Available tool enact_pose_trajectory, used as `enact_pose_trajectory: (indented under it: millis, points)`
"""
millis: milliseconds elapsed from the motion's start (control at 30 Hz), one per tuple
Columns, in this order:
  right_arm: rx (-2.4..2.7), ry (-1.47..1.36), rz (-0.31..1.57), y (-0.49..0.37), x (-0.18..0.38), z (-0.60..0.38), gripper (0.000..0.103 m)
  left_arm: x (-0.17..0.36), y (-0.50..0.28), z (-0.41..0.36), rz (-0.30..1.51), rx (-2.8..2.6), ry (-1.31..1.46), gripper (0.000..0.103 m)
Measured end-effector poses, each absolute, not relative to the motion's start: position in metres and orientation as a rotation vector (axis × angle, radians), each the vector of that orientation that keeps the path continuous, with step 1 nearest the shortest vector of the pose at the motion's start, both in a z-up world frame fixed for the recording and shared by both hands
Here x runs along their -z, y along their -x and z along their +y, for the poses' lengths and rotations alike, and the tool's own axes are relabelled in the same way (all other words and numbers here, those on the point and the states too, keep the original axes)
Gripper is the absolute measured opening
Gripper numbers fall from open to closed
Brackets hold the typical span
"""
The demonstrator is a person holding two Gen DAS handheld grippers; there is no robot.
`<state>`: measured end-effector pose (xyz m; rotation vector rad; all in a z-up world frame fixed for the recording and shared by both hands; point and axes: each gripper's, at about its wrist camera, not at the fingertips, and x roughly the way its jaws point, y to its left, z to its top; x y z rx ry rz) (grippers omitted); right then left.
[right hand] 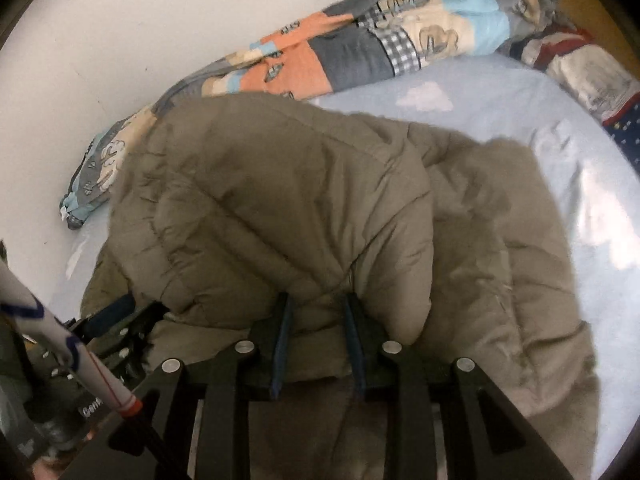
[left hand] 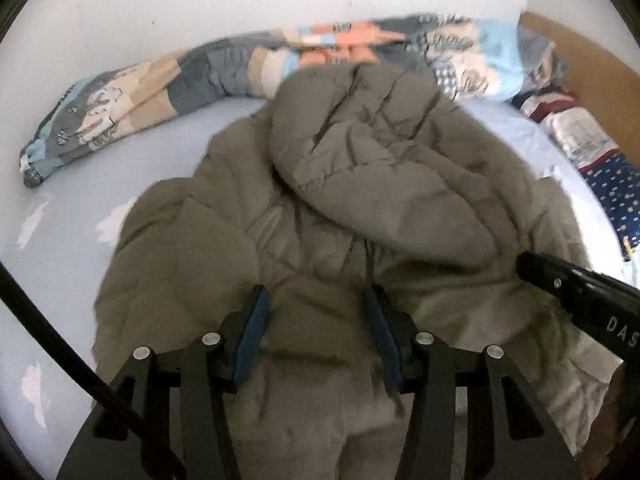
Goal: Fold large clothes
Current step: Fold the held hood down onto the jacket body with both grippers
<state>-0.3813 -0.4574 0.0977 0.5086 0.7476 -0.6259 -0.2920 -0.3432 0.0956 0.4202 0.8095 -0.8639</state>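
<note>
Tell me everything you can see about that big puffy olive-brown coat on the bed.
The puffy olive-brown quilted coat lies crumpled on the pale blue cloud-print bedsheet. Its fabric looks like padded, stitched nylon, heavily wrinkled. One thick part is folded back over the body, forming a raised mound. The left gripper hovers over its near part, jaws apart. The right gripper has a bulging fold between its jaws. Its far end reaches the patchwork quilt.

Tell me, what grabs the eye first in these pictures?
A big puffy olive-brown quilted jacket sprawls across the middle of a pale blue bedsheet, one padded part folded over the rest. Behind it, along the white wall, lies a bunched patchwork quilt. The right hand-held gripper pinches the jacket's padding.
</note>
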Motion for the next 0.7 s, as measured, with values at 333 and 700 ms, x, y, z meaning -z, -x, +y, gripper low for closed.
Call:
enact_pose_trajectory:
  millis: [333, 700]
  points:
    - [0.599, -0.486, 0.838, 0.388, -0.095, -0.419, 0.037, -0.106, 0.306, -0.305, 0.906, 0.843, -0.415, 0.050]
    - [0.528, -0.562, 0.733, 0.461, -0.136, -0.368, 0.042, -0.144, 0.359, -0.212, 0.823, 0.830, -0.376, 0.050]
